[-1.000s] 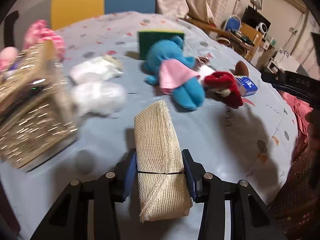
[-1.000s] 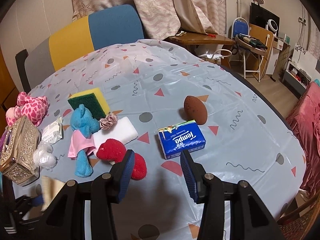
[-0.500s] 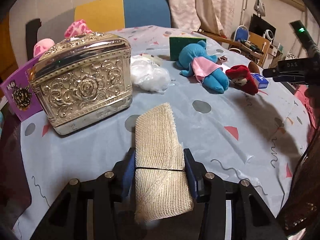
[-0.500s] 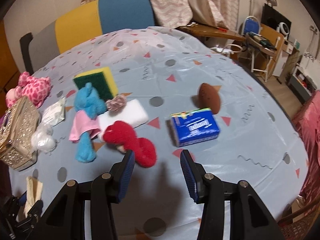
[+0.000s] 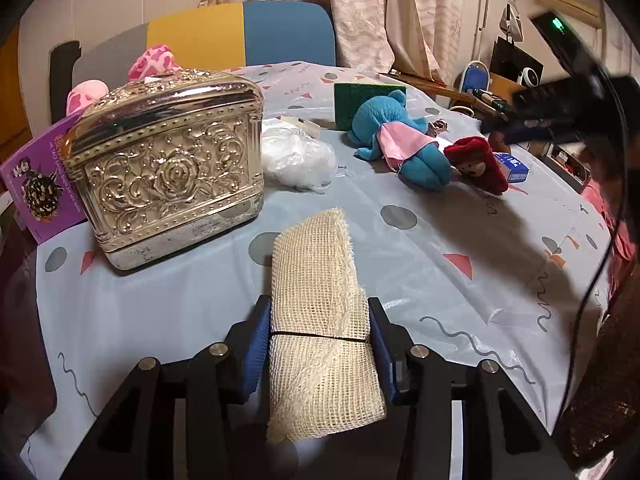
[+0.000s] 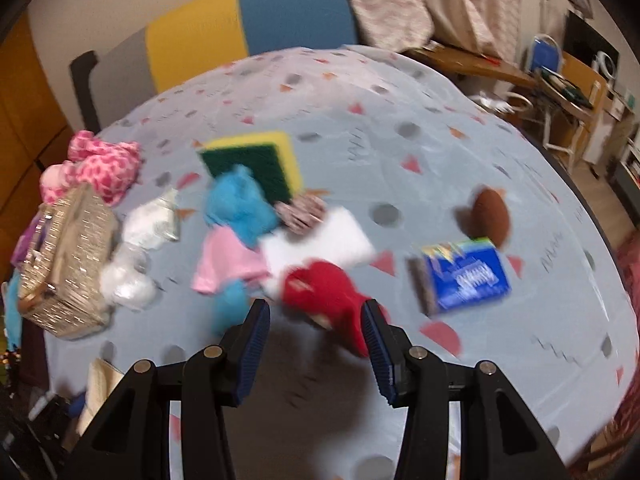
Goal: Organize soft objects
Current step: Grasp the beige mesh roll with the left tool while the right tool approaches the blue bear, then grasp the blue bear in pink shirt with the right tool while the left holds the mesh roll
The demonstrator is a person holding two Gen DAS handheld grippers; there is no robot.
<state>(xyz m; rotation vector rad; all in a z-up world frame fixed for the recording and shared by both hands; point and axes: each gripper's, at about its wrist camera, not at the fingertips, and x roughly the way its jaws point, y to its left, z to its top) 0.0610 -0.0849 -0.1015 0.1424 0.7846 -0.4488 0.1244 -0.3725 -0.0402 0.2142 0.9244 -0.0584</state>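
My left gripper (image 5: 318, 334) is shut on a rolled cream mesh cloth (image 5: 316, 284), held low over the near table edge in front of a silver ornate box (image 5: 168, 164). My right gripper (image 6: 316, 320) is open and empty, just above a red plush toy (image 6: 324, 292). A blue plush with a pink dress (image 6: 236, 216) lies to its left, also in the left wrist view (image 5: 400, 144). A pink spotted plush (image 6: 100, 164) lies behind the box. The right wrist view is blurred.
A green and yellow sponge (image 6: 256, 160), a white sponge block (image 6: 320, 240), white plastic wraps (image 6: 132, 276), a blue tissue pack (image 6: 464, 276) and a brown ball (image 6: 490, 216) lie on the light blue tablecloth (image 6: 400, 100). A purple booklet (image 5: 40, 184) leans by the box. A chair (image 6: 240, 28) stands behind.
My right gripper has moved down and forward toward the red plush. My left gripper with the mesh cloth has drawn back and lowered, so the silver box now shows upright and close.
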